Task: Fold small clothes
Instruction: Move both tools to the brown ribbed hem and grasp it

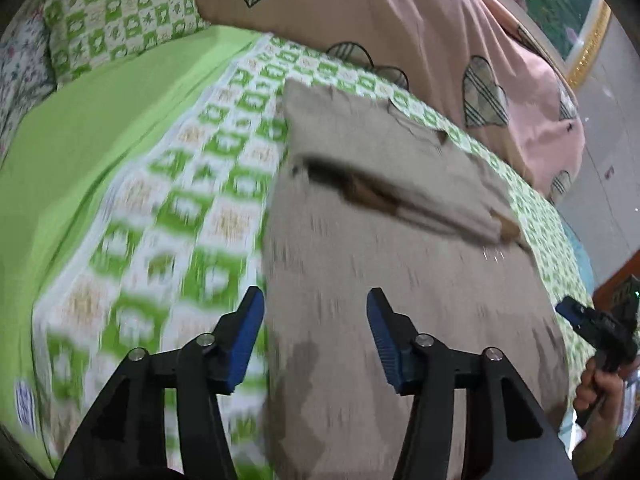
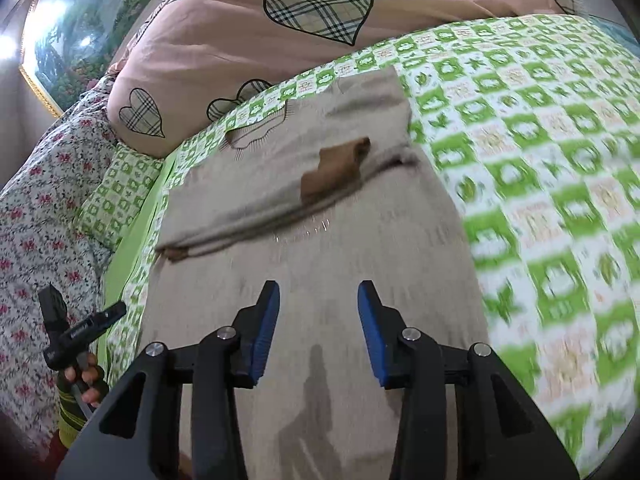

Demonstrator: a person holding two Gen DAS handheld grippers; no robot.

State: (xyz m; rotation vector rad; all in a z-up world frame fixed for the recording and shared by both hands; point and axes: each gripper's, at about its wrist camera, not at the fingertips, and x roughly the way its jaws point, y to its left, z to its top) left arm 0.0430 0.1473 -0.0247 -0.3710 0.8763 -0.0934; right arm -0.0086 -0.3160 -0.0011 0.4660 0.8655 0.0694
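Beige knit garment (image 1: 400, 280) lies flat on the bed, on a green-and-white checked sheet (image 1: 160, 208); its far part is folded back over itself, w/ a brown patch (image 2: 336, 164) showing at the fold. Left gripper (image 1: 316, 336) hovers over the garment's near left edge, jaws apart, nothing between them; left blue pad is over the sheet, right pad over the fabric. Right gripper (image 2: 318, 330) sits above the garment's near middle, jaws apart too, empty, its shadow on the cloth. Each gripper shows at the edge of the other's view, held in a hand (image 2: 86, 384). Pink duvet w/ plaid hearts (image 2: 280, 32) is bunched along the far side of the bed. Checked pillow (image 1: 120, 16) lies at far left in the left wrist view. Both views blurred by motion.
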